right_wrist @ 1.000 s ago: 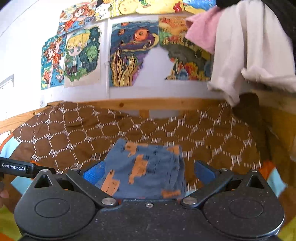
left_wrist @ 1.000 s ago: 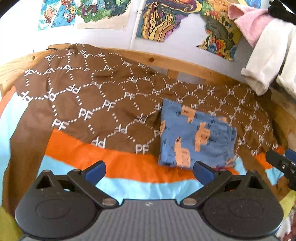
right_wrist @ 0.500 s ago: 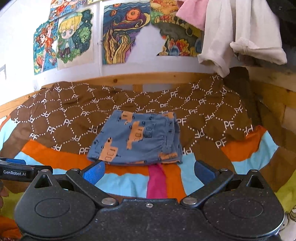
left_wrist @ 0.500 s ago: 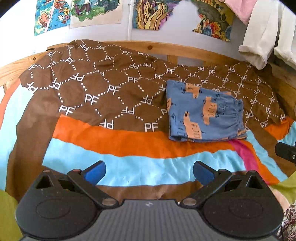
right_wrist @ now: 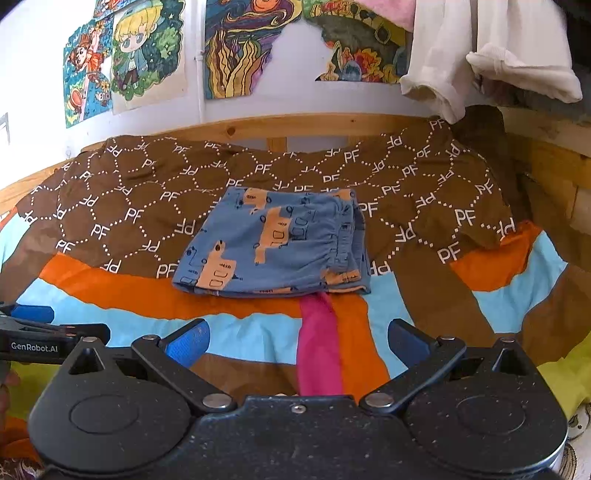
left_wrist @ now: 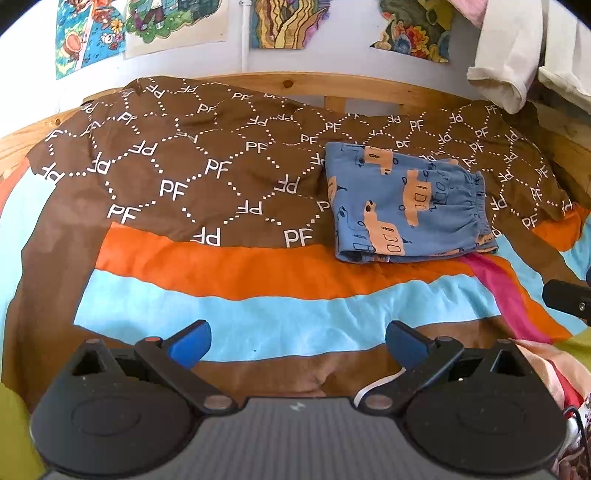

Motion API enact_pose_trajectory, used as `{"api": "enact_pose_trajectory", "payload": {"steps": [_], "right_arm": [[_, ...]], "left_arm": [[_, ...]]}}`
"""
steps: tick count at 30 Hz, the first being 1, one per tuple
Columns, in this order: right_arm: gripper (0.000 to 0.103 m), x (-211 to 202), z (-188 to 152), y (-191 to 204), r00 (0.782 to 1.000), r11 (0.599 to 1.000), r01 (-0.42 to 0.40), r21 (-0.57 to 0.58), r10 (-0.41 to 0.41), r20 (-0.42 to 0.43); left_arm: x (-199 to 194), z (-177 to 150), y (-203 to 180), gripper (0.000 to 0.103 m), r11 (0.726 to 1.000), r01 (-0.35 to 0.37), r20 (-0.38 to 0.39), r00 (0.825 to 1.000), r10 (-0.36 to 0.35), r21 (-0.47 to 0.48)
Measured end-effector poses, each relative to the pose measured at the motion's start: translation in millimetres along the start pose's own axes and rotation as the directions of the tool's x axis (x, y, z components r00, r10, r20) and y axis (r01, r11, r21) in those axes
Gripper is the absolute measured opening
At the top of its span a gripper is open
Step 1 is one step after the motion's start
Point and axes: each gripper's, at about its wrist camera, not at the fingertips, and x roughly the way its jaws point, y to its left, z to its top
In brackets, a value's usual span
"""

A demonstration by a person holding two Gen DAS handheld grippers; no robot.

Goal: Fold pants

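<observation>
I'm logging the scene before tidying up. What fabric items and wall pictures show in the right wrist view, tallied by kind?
Folded blue pants: 1
Patterned bedspread: 1
Hanging garments, white and pink: 2
Wall pictures: 4
Total: 8

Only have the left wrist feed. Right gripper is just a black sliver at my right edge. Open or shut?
Observer: Open. The right gripper has its blue pads spread, with nothing between them.
Operator: Where are the pants from it?
Observer: The folded blue pants lie dead ahead of it on the quilt, clear of the pads.
Operator: Does my gripper show there?
Observer: Yes. The left gripper pokes in at the left edge, side on, with a GenRobot.AI label showing.
</observation>
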Motion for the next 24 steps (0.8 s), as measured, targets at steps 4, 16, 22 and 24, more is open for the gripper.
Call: {"api": "enact_pose_trajectory", "payload": {"steps": [4, 16, 22, 24], "right_arm": [[0.102, 1.8, -0.6, -1.7, 1.0, 1.0, 0.002, 0.001, -0.002, -0.011], [0.102, 3.9, -0.7, -1.6, 1.0, 1.0, -0.001, -0.002, 0.001, -0.023], [0.102, 4.2, -1.0, -1.9, 1.0, 1.0, -0.002, 0.001, 0.002, -0.026], [0.102, 4.0, -1.2, -2.1, 1.0, 1.0, -0.003, 0.003, 0.003, -0.026]], "left_arm": [[0.4, 0.2, -1.7, 0.103, 1.0, 0.001, 0.003, 1.0, -0.001, 0.012], [0.2, 0.0, -2.4, 0.103, 1.0, 0.007, 0.005, 1.0, -0.007, 0.015], [0.1, -0.1, -2.6, 0.103, 1.0, 0.006, 0.005, 1.0, -0.006, 0.015], [0.1, -0.1, -2.7, 0.103, 1.0, 0.006, 0.005, 1.0, -0.006, 0.015]]}}
